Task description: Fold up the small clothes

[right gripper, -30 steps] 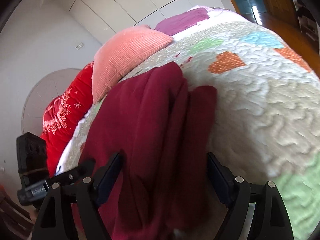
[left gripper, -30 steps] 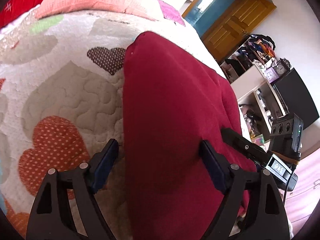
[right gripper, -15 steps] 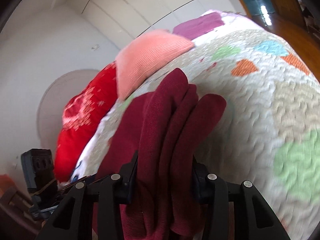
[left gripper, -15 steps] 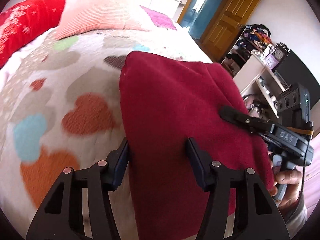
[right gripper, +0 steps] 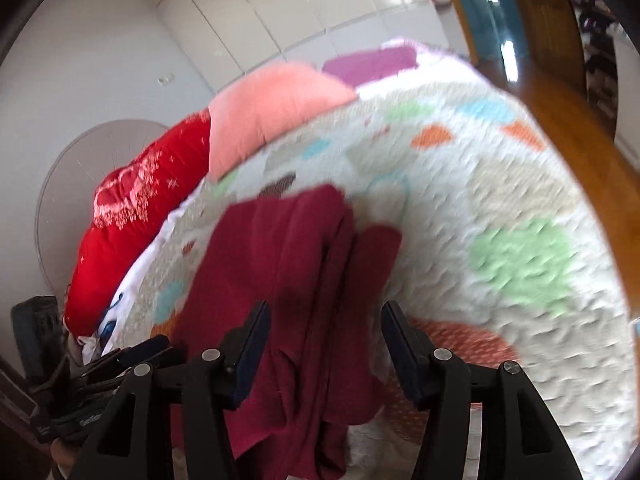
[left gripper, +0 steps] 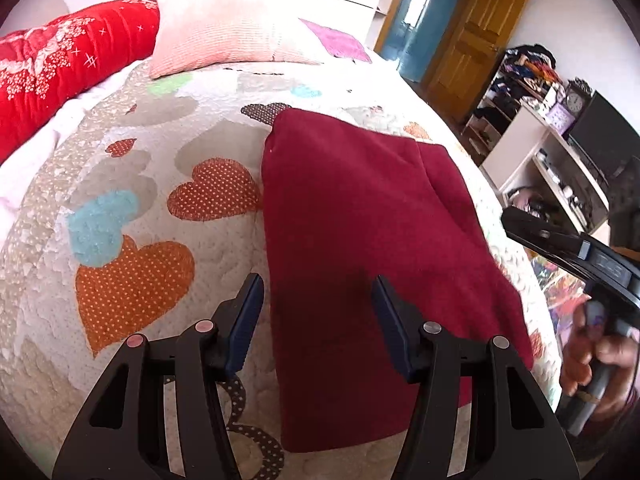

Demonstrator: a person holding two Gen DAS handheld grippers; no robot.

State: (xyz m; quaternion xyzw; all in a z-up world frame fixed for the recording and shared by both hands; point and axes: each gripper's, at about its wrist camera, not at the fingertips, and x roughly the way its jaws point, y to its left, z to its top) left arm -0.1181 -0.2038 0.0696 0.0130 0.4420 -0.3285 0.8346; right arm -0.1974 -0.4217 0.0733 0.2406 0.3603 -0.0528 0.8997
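The bed (left gripper: 120, 200), covered by a white quilt with stitched hearts in orange, blue, green and brown, fills most of both views. At its head lie a red pillow (left gripper: 60, 64), a pale pink pillow (left gripper: 224, 44) beside it, and a small purple cloth (left gripper: 336, 40) further to the right.

On the quilt lies the dark red garment (left gripper: 360, 240), folded into a long slab. In the left wrist view its long axis runs from the near edge of the bed away toward the pillows, with the far left corner pointing toward the head of the bed; its left edge is straight and a second layer shows as a seam down the right part. In the right wrist view, which is blurred, the same garment (right gripper: 288, 280) shows several stacked folds along its edge.

The left gripper (left gripper: 316, 320) is held low over the near end of the garment, pointing along its length, fingers spread wide: one finger is over the bare quilt just left of the cloth, the other over the cloth. It grips nothing.

The right gripper (right gripper: 324, 348) also points forward over the garment's near end, fingers released and apart on either side of the folded layers, not clamping them. In the left wrist view this tool (left gripper: 568, 248) appears at the right, off the garment's right edge, its handle held in the person's right hand (left gripper: 588, 352).

A wooden door (left gripper: 472, 32) and cluttered shelves (left gripper: 532, 120) stand beyond the bed.
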